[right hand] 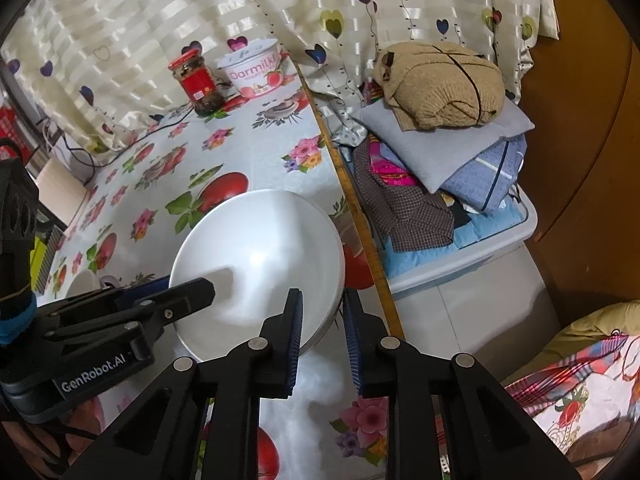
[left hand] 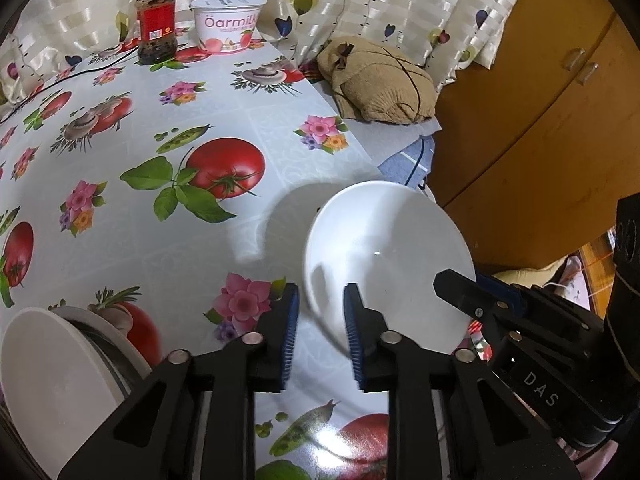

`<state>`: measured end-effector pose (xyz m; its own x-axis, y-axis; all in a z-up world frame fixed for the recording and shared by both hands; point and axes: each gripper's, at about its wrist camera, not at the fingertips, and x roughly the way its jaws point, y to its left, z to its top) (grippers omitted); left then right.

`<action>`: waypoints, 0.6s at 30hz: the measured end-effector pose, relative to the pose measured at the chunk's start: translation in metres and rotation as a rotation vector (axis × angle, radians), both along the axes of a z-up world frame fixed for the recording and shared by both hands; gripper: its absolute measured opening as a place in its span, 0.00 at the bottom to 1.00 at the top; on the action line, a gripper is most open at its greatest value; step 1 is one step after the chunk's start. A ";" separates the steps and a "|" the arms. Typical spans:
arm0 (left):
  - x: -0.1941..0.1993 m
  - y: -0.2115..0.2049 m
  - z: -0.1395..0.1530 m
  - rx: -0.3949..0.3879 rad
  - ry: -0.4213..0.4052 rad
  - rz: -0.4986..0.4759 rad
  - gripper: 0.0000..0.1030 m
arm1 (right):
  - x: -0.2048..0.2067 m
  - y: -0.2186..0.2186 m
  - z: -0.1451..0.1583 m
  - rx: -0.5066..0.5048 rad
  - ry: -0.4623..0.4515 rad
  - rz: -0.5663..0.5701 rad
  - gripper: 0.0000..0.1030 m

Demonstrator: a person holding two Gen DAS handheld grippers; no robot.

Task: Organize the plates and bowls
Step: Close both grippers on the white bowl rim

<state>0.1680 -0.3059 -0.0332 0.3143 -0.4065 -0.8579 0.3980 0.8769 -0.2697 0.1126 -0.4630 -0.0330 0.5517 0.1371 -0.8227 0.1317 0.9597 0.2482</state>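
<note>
Jar (left hand: 155, 24) and yogurt tub (left hand: 228, 23) beyond bowl (left hand: 400, 248)

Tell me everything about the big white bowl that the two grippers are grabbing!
The white bowl is plain, smooth and glossy, like ceramic or melamine, with a thin rim and nothing inside. It is tilted, its opening facing the cameras, near the edge of the flowery tablecloth. Two grippers pinch its rim from opposite sides: the left hand-held gripper has one blue pad inside and one outside, and so does the right hand-held gripper. Whether its base touches the table is unclear.
</note>
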 end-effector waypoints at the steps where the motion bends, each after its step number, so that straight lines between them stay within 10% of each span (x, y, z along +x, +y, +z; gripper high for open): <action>1: -0.001 -0.001 0.001 0.007 -0.004 -0.003 0.21 | 0.000 0.000 0.000 0.001 -0.001 0.001 0.18; 18: -0.007 0.009 0.018 0.003 -0.035 0.010 0.19 | -0.005 0.009 0.013 -0.009 -0.024 0.011 0.17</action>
